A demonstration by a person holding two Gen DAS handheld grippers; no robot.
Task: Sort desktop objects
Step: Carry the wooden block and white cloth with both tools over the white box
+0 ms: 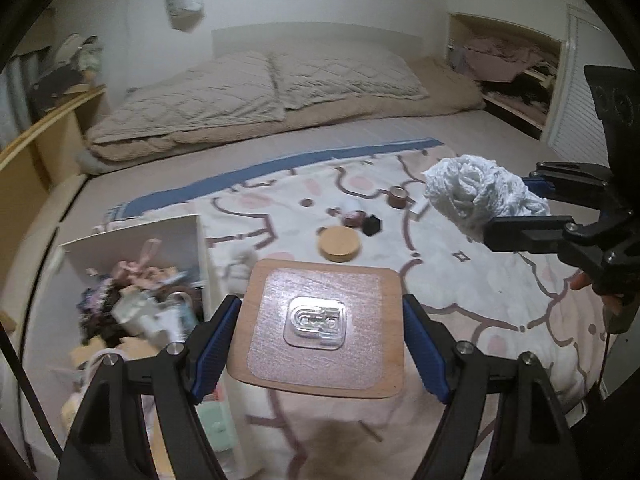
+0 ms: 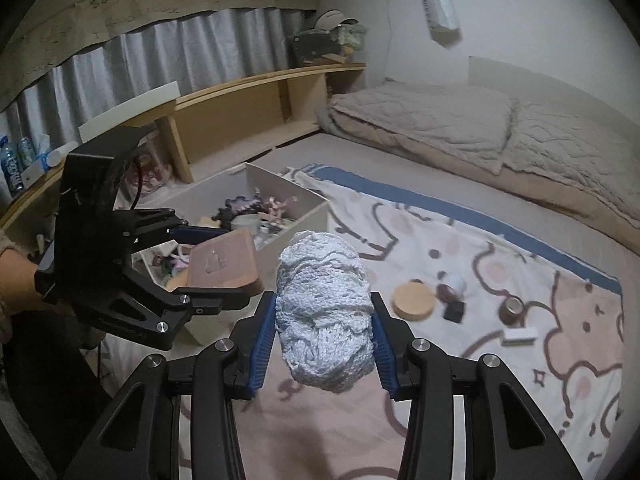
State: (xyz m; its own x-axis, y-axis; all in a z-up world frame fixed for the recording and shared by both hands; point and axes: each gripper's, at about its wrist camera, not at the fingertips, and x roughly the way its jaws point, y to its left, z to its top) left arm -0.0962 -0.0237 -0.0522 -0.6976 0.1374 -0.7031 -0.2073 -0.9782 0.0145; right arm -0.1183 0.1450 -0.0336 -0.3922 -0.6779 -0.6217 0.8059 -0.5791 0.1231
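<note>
Left wrist view showed the left gripper [image 1: 320,344] spread wide, its blue pads clamping the side edges of a square wooden board [image 1: 320,280] that carried a clear plastic hook. The board hung above the patterned blanket [image 1: 460,280], just right of the white box [image 1: 176,236] of clutter. The right gripper [image 2: 325,338] stood partly closed, squeezing a white knitted bundle [image 2: 322,312] above that blanket. Beyond the board, a round cork lid [image 1: 339,244] lay on the blanket.

Black gripper [image 1: 320,354] frames — blue ribbed pads, silver screws.
</note>
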